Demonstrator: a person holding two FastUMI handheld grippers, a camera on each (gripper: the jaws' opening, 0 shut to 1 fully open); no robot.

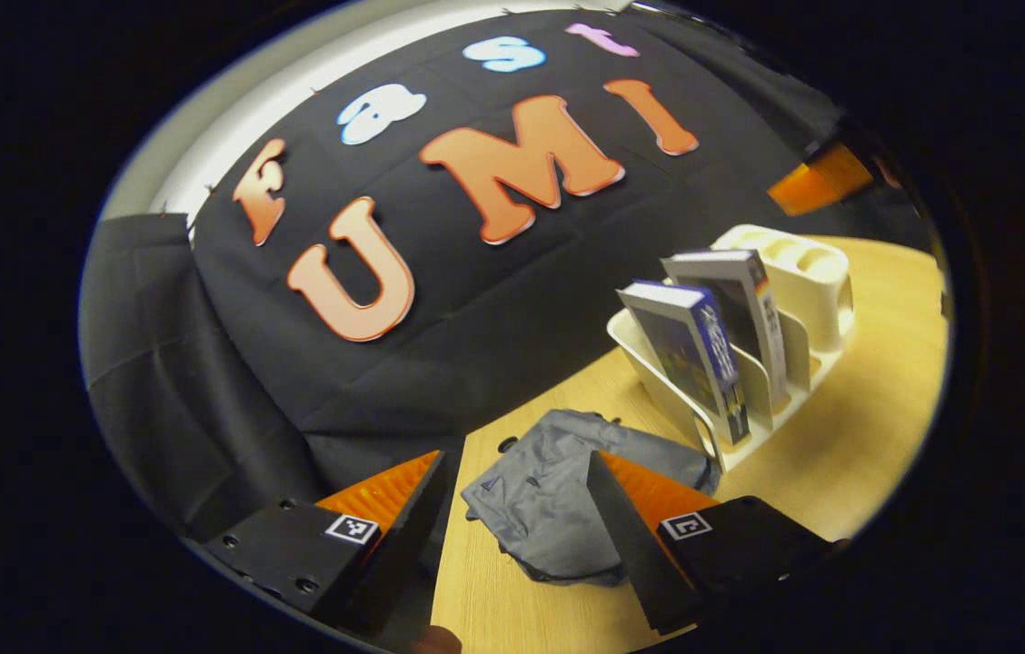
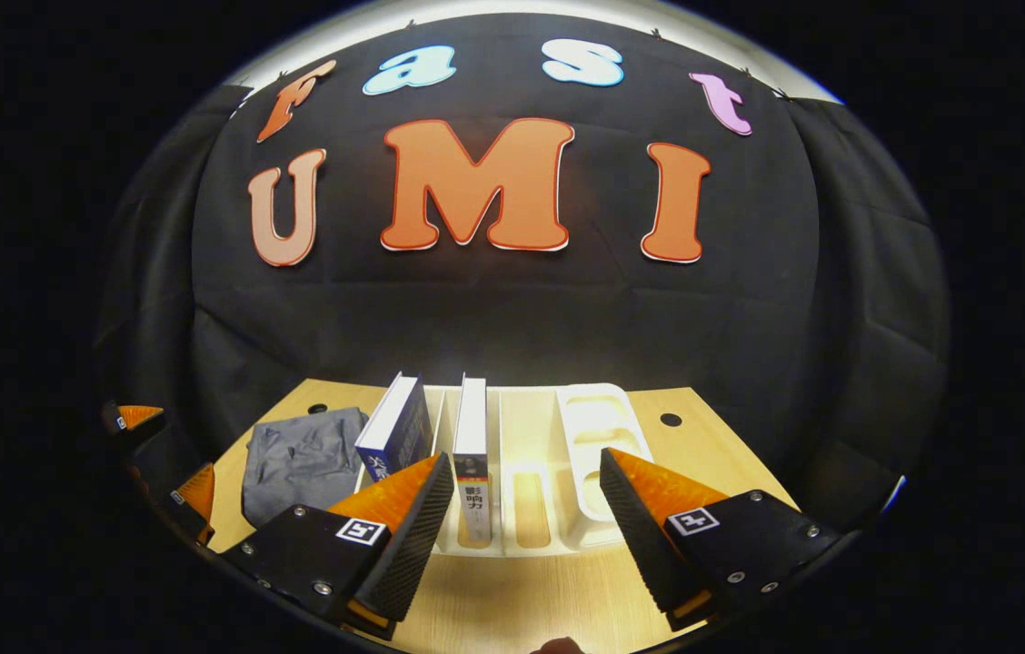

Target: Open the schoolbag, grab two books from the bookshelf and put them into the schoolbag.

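Note:
The grey schoolbag point(image 1: 558, 495) lies crumpled and flat on the wooden table, its opening not visible. My left gripper point(image 1: 514, 459) hovers open just above and in front of it, nothing between its fingers. To the bag's right stands a white bookshelf rack point(image 1: 808, 272) with a blue-covered book point(image 1: 690, 354) and a second book point(image 1: 740, 304) leaning in its slots. My right gripper point(image 2: 526, 459) is open in front of the rack point(image 2: 590, 427), facing the white-spined book point(image 2: 473, 454) and the blue book point(image 2: 399, 427). The bag point(image 2: 303, 463) lies left of the rack, with the left gripper point(image 2: 172, 450) beside it.
The wooden table point(image 2: 522, 599) ends at the black cloth wall behind the rack. Small round holes point(image 2: 670, 420) sit near its back edge. A finger of the right gripper point(image 1: 817, 177) shows high beyond the rack. The rack's right slots hold nothing.

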